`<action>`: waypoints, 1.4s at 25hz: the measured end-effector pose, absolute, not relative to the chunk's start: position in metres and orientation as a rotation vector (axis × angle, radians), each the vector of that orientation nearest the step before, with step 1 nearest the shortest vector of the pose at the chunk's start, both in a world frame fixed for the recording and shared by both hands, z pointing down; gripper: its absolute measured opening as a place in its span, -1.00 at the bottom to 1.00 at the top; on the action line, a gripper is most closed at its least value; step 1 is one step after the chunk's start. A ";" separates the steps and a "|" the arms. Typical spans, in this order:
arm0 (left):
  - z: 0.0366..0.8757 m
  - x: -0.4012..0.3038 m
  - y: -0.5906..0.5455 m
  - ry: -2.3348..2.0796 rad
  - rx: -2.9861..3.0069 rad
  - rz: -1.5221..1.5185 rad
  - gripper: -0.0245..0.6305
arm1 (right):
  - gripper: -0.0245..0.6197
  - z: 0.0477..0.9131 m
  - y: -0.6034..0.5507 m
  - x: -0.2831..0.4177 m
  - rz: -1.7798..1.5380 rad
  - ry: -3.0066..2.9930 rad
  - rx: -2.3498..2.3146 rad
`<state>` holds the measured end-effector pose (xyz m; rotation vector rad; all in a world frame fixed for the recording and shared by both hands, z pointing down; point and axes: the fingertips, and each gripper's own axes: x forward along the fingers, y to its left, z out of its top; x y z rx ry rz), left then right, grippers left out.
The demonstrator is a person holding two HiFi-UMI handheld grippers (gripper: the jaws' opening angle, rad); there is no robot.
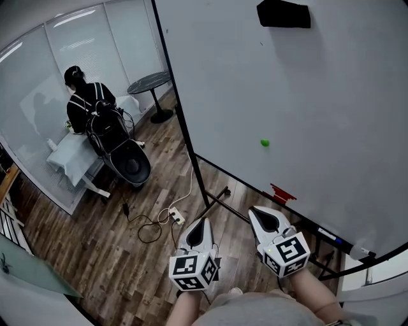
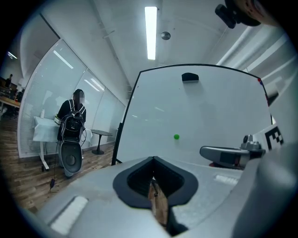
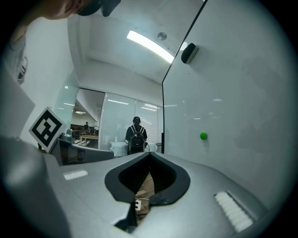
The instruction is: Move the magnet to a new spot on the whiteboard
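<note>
Plainly, your left gripper [image 1: 203, 224] and right gripper [image 1: 258, 215] were both pinched together with nothing between the jaws. Both hung below the whiteboard's [image 1: 331, 95] lower edge. The magnet [image 1: 264, 142] sat on the board's lower middle, well apart from both grippers and far below the eraser [image 1: 284, 14] at the top edge. Had you reached in with the jaws together, you would likely have nudged the small round magnet sideways or knocked it off. Only the head view showed the red thing [image 1: 280, 193] at the lower edge. Only the left gripper view showed the right gripper side-on.

Green magnet [image 1: 264, 142] on whiteboard [image 1: 319, 95]
</note>
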<state>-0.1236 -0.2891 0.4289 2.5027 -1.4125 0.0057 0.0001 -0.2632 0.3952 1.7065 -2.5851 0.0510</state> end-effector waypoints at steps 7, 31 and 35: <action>0.429 -0.120 -0.321 -1.334 2.554 -0.001 -0.91 | -0.92 0.396 -0.288 -0.002 0.031 -2.536 1.773; 0.402 -0.022 -0.363 -1.023 2.747 0.005 -0.91 | -0.92 0.402 -0.285 0.052 0.056 -2.342 1.962; 0.397 -0.003 -0.374 -1.011 2.767 -0.005 -0.91 | -0.92 0.397 -0.289 0.067 0.047 -2.338 1.985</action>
